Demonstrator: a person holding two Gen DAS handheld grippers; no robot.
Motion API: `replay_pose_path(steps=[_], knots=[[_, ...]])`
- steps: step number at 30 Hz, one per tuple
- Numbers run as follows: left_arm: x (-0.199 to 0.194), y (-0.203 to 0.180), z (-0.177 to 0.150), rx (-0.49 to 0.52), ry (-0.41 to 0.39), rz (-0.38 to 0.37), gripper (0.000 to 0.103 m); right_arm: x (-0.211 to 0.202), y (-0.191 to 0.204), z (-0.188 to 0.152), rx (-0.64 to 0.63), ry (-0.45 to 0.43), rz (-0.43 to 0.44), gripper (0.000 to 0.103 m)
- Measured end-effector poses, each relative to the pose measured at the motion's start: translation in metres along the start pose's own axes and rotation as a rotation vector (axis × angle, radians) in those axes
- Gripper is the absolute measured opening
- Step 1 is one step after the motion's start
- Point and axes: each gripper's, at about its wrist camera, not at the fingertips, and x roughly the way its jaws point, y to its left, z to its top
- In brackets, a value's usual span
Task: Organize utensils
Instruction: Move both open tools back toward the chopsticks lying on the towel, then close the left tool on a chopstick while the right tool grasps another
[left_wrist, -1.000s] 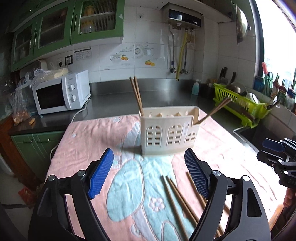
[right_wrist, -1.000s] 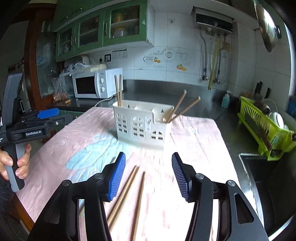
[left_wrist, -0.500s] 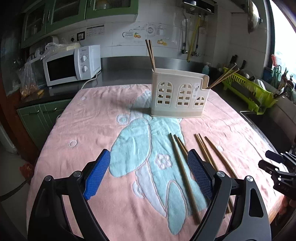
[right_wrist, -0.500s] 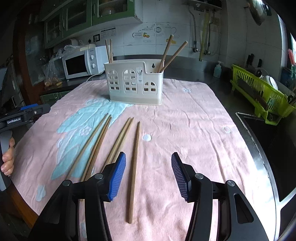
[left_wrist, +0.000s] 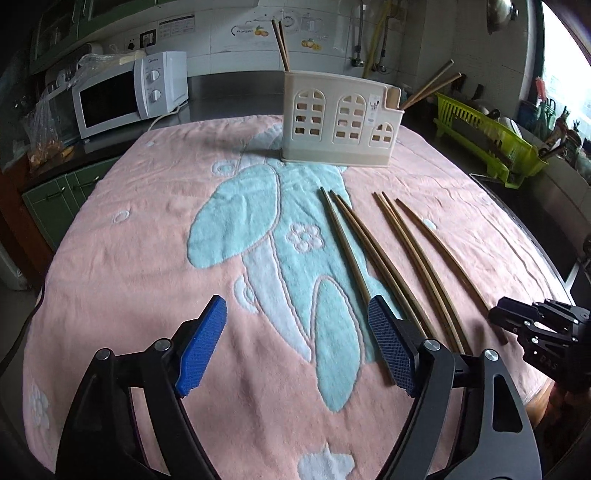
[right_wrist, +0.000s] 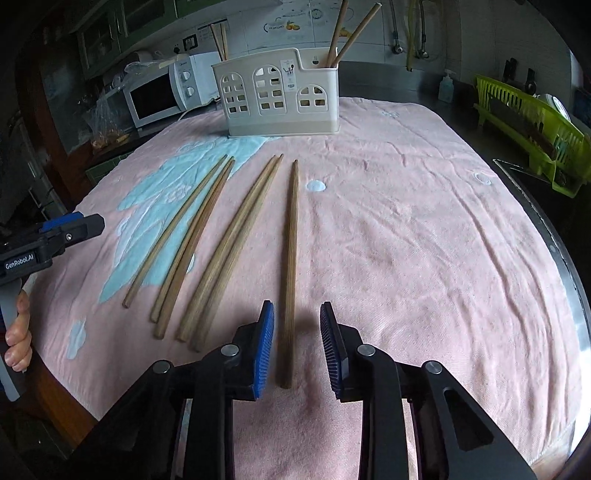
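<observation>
Both tongs have pulled back from the caddy and dropped toward the near edge of the surface since the earlier frames; the caddy now stands far off by the far edge, and the loose chopsticks lie in full view.

Right tongs (right_wrist: 297, 345): spread, blue pads on either side of the near end of a single chopstick (right_wrist: 290, 258), not touching it as far as the frame shows. That chopstick lies flat on the pink towel (right_wrist: 424, 240), pointing toward the far edge, apart from the others.

Left tongs (left_wrist: 297, 347): spread wide, holding nothing, low over the towel near its near edge. The right pad (left_wrist: 388, 350) overlaps the near ends of the loose chopsticks in view; contact cannot be told.

Loose chopsticks, right wrist view: a pair (right_wrist: 231, 251) just left of the single one, its sticks touching along their length; further left, three more (right_wrist: 184, 236) fanned slightly, near ends apart.

Caddy (right_wrist: 280, 96): cream plastic, arched cut-outs, upright on the towel near the far edge. Two chopsticks (right_wrist: 349, 35) lean out of its right compartment; two more (right_wrist: 219, 37) stand at its left end.

Beyond the far edge: a microwave (left_wrist: 129, 92) to the left and a green dish rack (left_wrist: 491, 140) to the right.
</observation>
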Motion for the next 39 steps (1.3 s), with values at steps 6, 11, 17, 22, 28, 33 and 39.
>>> replay_pose_path(steps=[6, 11, 17, 22, 28, 33, 39], knots=[[0.010, -0.013, -0.010, 0.010, 0.041, -0.055, 0.067, 0.008, 0.006, 0.002, -0.022, 0.007, -0.006, 0.017], [0.021, -0.027, -0.011, 0.024, 0.066, -0.101, 0.050, 0.010, 0.003, 0.005, -0.030, 0.006, -0.024, 0.008], [0.034, -0.041, -0.008, 0.041, 0.079, -0.153, 0.030, 0.009, 0.000, 0.004, -0.017, 0.000, -0.024, 0.007], [0.047, -0.046, -0.007, 0.044, 0.103, -0.167, 0.021, 0.008, -0.001, 0.003, -0.018, -0.005, -0.028, 0.007], [0.051, -0.051, -0.006, 0.063, 0.099, -0.123, 0.015, 0.009, -0.001, 0.002, -0.021, -0.008, -0.031, 0.007], [0.049, -0.056, -0.008, 0.083, 0.085, -0.070, 0.010, 0.009, 0.001, 0.000, -0.026, -0.014, -0.040, 0.007], [0.046, -0.048, -0.005, 0.059, 0.090, -0.038, 0.007, 0.001, -0.001, 0.002, -0.018, -0.039, -0.037, 0.007]])
